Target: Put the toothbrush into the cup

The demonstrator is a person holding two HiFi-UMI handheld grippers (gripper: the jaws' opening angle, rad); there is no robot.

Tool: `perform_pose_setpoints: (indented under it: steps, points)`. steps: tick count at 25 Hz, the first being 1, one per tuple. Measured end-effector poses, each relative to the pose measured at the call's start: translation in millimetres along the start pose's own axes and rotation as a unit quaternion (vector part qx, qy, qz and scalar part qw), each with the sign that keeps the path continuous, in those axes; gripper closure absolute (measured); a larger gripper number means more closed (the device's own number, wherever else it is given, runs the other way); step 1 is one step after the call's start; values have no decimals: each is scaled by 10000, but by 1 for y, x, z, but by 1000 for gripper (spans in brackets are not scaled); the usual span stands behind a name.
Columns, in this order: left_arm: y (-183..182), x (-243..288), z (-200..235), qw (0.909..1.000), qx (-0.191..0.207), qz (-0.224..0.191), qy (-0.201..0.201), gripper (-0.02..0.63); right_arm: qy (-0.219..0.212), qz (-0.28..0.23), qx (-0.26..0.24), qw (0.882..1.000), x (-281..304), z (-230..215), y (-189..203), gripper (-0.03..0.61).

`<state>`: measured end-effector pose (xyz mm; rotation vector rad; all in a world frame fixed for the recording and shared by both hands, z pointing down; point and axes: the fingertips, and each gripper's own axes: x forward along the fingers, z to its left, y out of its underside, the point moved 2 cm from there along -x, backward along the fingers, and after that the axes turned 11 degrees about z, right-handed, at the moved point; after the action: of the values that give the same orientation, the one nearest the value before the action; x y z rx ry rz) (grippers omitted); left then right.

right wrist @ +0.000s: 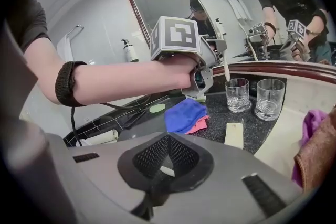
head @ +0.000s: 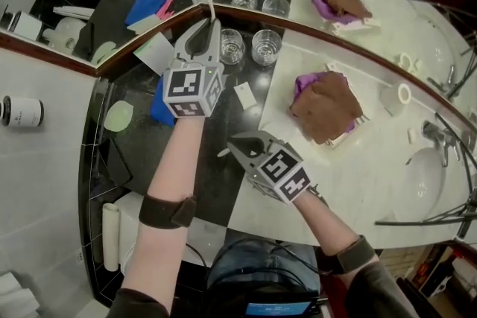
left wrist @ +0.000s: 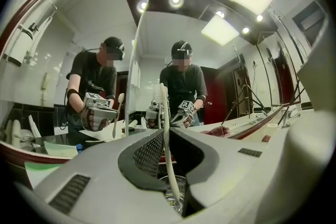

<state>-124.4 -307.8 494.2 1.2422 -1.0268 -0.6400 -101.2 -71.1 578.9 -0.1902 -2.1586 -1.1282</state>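
Between the left gripper's [head: 213, 24] jaws stands the toothbrush [left wrist: 164, 113].

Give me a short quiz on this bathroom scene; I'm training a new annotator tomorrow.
1. Fill in: the left gripper is shut on the ____.
2. True or false: the right gripper has its jaws wide open.
3. How many glasses stand on the dark counter? A) one B) two C) three
Key: 1 toothbrush; 2 false, they are shut with nothing between them; 3 B.
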Motion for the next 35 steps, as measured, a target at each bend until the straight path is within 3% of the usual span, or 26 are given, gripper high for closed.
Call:
perform_pose_setpoints:
  steps: [16, 35]
  points:
    - [51, 24, 1, 9994, -104, 317, -29, 588, -31, -112, 290, 9995, 11, -11, 8, 572]
    - [89, 29, 17, 9934, -589, 846, -501, 582, 14, -117, 428, 9990, 6, -15, 14, 572]
